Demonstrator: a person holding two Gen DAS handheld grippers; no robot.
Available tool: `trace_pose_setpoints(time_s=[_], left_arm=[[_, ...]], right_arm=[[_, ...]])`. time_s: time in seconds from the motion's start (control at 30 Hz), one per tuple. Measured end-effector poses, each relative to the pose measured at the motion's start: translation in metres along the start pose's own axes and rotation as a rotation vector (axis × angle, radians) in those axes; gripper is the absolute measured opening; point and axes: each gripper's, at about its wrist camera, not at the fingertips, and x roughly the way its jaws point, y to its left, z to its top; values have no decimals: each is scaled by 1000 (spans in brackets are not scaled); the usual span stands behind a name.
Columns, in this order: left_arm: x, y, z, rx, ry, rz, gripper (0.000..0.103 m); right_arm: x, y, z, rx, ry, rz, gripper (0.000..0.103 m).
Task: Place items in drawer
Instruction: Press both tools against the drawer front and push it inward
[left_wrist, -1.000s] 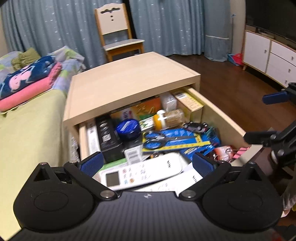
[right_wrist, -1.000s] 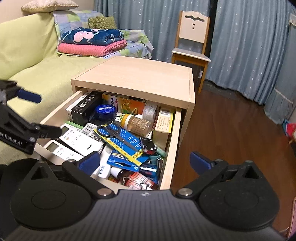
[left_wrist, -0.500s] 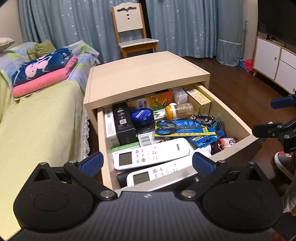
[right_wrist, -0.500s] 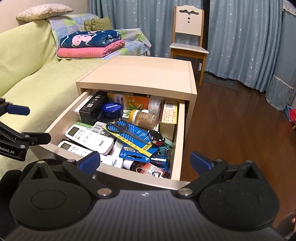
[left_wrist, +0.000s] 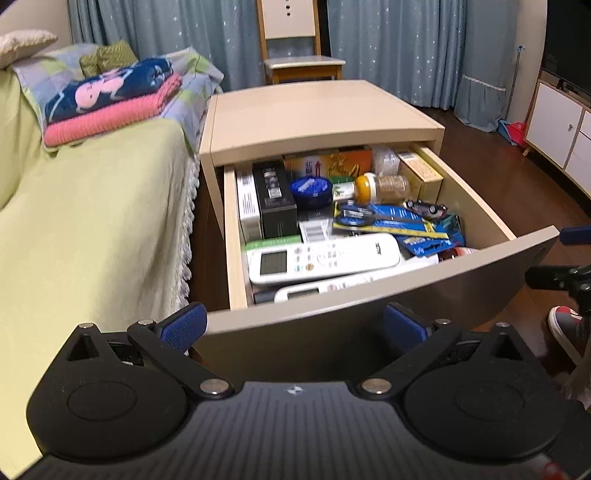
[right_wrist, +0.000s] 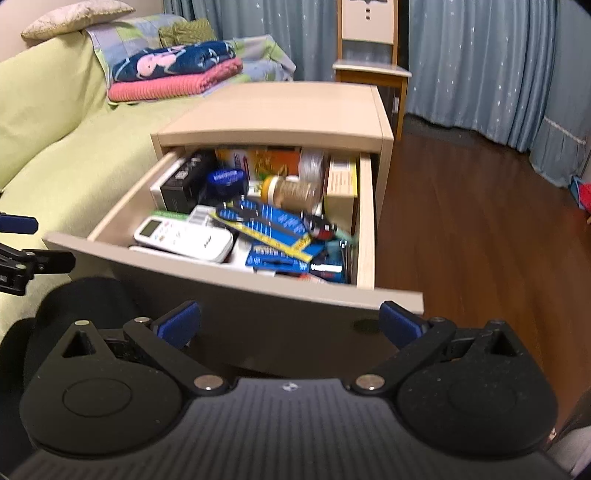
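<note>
Plainly, the drawer (left_wrist: 388, 295) of the pale wooden nightstand (left_wrist: 314, 107) stands pulled far out, its curved front panel smooth and matte. Both grippers hang in front of that panel, apart from it, and neither holds anything. The left gripper (left_wrist: 293, 326) has its blue ribbed fingers (left_wrist: 183, 325) spread wide; the right gripper (right_wrist: 288, 325) likewise has its fingers (right_wrist: 177, 325) set wide apart.

Inside, the drawer is crammed. A long white remote control (left_wrist: 323, 258) of glossy plastic lies across the near part, its small grey screen toward the left wall, and a second white remote (left_wrist: 325, 288) is partly hidden under the front edge. Behind them a tall black box (left_wrist: 275, 201) lies beside a white box (left_wrist: 247, 205) along the left wall. A round dark blue tin (left_wrist: 310, 190) sits just right of the black box. A clear bottle with an orange cap (left_wrist: 382, 186) lies on its side, and black-handled scissors on a blue and yellow card (left_wrist: 391, 221) rest in front of it. A tan cardboard box (right_wrist: 341, 184) stands against the right wall.

Left of the nightstand is a couch under a soft yellow-green cover (left_wrist: 85, 229), bearing folded pink and navy blankets (left_wrist: 110, 103). A wooden chair (left_wrist: 299, 62) stands before starred blue-grey curtains (left_wrist: 391, 48).
</note>
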Motion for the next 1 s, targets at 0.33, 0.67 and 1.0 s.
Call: trace_pose_setpoints(time_s=[0.33, 0.67, 1.0], left_arm=[[10, 14, -9, -88, 30, -48, 102], [19, 19, -8, -132, 55, -56, 102], [27, 15, -5, -141, 72, -38, 102]], right_arm=[[18, -6, -7, 52, 34, 10, 102], [32, -12, -11, 111, 59, 28, 102], [39, -14, -9, 150, 43, 28, 103]])
